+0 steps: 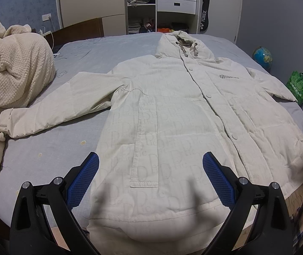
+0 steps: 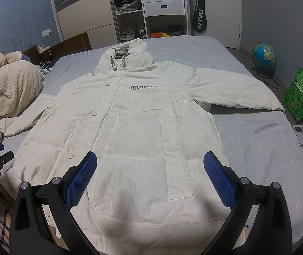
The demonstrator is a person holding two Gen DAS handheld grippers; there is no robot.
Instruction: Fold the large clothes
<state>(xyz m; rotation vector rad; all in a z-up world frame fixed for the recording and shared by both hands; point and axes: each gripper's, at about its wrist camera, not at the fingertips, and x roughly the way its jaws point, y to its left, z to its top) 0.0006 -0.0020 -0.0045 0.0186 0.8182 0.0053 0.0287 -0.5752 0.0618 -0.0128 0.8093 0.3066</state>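
— Cream hooded padded jacket (image 1: 172,110): spread flat, front up, across grey-sheeted bed (image 1: 66,144), hem overhanging near edge, hood toward far edge.
— Room?
— Bare sheet beside both sleeves; cream waffle blanket (image 1: 13,70) touching one cuff.
— Left gripper (image 1: 150,159), right gripper (image 2: 150,159)?
— Spread wide, holding nothing, above hem.

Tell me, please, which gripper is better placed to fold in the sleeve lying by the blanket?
Probably the left gripper: open over the coat's left half, nearer that sleeve by the blanket. The right gripper hangs over the other half.
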